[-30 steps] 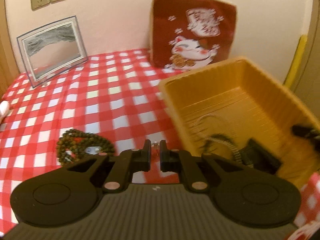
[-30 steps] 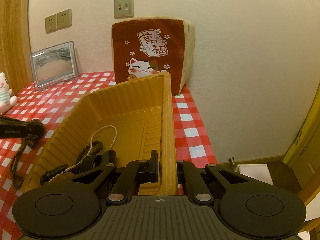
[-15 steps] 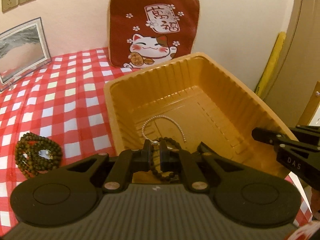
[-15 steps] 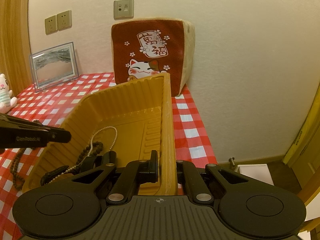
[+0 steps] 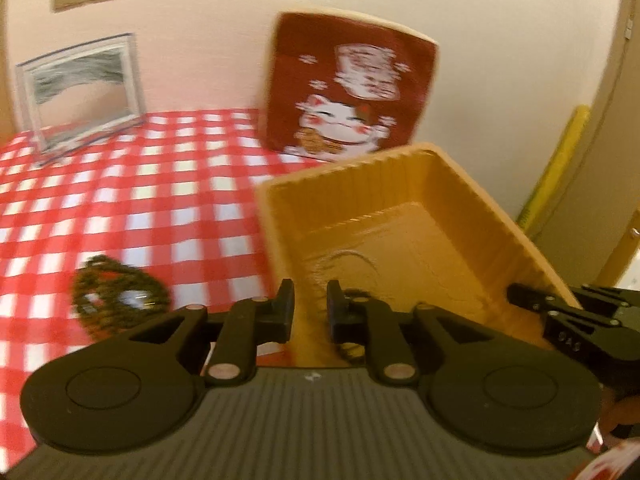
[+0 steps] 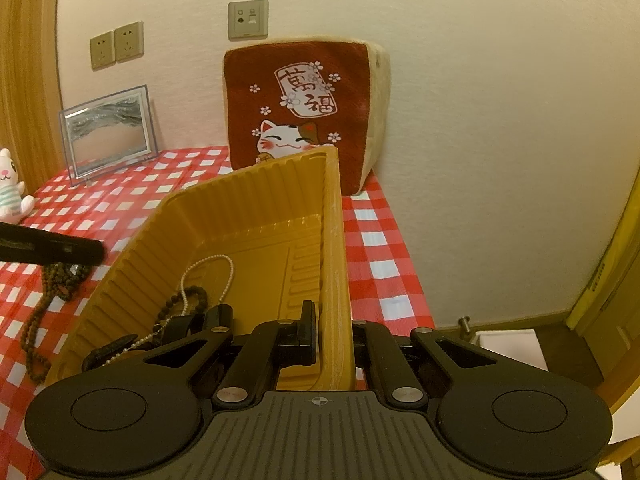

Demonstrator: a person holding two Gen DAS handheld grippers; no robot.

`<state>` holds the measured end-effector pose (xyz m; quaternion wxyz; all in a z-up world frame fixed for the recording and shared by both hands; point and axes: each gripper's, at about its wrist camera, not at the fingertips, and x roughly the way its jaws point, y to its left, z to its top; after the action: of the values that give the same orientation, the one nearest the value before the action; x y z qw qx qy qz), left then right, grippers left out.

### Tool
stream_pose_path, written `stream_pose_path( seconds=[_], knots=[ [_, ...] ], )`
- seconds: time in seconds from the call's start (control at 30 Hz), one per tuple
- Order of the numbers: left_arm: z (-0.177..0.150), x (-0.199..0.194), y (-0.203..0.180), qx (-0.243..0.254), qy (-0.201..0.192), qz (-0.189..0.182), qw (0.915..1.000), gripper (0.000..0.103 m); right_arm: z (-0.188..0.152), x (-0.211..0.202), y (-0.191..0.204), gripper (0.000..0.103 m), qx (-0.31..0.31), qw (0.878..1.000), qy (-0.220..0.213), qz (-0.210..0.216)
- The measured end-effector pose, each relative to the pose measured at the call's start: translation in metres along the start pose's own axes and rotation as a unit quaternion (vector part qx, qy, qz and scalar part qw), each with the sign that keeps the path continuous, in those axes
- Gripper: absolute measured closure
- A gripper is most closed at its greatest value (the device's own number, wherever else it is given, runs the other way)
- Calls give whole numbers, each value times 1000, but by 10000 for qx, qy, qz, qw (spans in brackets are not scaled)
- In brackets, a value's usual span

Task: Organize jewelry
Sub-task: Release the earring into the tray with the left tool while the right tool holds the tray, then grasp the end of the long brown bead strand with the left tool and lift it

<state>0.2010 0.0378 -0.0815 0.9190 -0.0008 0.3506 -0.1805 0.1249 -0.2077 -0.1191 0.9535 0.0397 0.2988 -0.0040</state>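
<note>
Yellow tray (image 6: 256,216) holds two necklaces; one bead strand (image 6: 44,304) outside

The tray (image 6: 256,200) looks like ribbed, slightly glossy yellow plastic. The tablecloth (image 6: 376,240) is shiny checked vinyl (I think), the cushion (image 6: 296,120) soft plush cloth, the beads (image 6: 48,292) matt brown, the pearls (image 6: 208,272) glossy.

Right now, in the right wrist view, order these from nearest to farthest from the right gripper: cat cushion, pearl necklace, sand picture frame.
1. The pearl necklace, inside the yellow tray whose wall the right gripper clamps, just left of it.
2. The cat cushion, behind the tray against the wall.
3. The sand picture frame, far back on the left.
</note>
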Motion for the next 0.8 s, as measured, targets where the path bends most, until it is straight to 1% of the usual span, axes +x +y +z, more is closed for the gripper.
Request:
stream_pose_path(
  seconds=[0.13, 0.33, 0.4, 0.5, 0.8],
  knots=[
    [-5, -17, 24, -189, -27, 379, 9991, 86, 0, 0, 0, 98, -5, 10000, -11, 3],
    [-24, -35, 56, -562, 166, 841, 9947, 84, 0, 0, 0, 98, -7, 10000, -12, 0],
    [-31, -38, 64, -692, 253, 942, 9928, 84, 1, 1, 0, 98, -8, 10000, -13, -3],
    [-40, -43, 71, -847, 365, 995, 9908, 83, 3, 2, 1, 98, -20, 10000, -23, -7],
    [-58, -45, 84, -1002, 553, 1212, 9860, 80, 4, 4, 2, 98, -24, 10000, -16, -23]
  ],
)
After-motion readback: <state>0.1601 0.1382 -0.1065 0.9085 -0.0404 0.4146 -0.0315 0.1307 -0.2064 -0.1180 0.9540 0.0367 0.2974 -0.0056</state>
